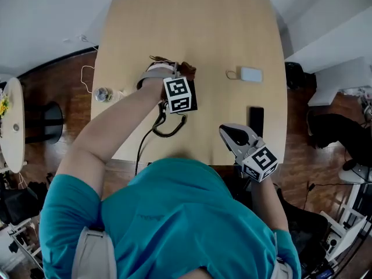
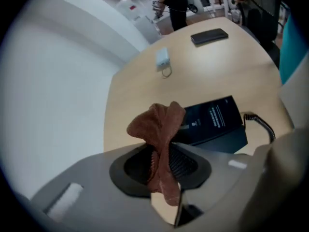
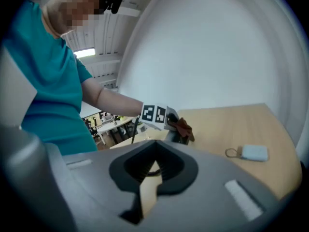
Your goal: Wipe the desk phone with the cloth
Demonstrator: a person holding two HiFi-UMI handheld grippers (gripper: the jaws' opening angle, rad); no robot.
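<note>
Clamping the brown cloth (image 2: 161, 129), the left claw (image 2: 165, 175) hangs over the black phone (image 2: 212, 122), which sits left of the table's (image 1: 192, 28) middle, its coiled cord (image 1: 168, 129) lying toward the person. The cloth bunches up beyond the jaw tips and overlaps the phone's edge; contact cannot be told. The right claw (image 1: 235, 135) sits well apart at the front-right table edge, jaws together and empty.

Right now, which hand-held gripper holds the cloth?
The left hand-held gripper, clamped on the brown cloth at the desk phone; the right one holds nothing.
</note>
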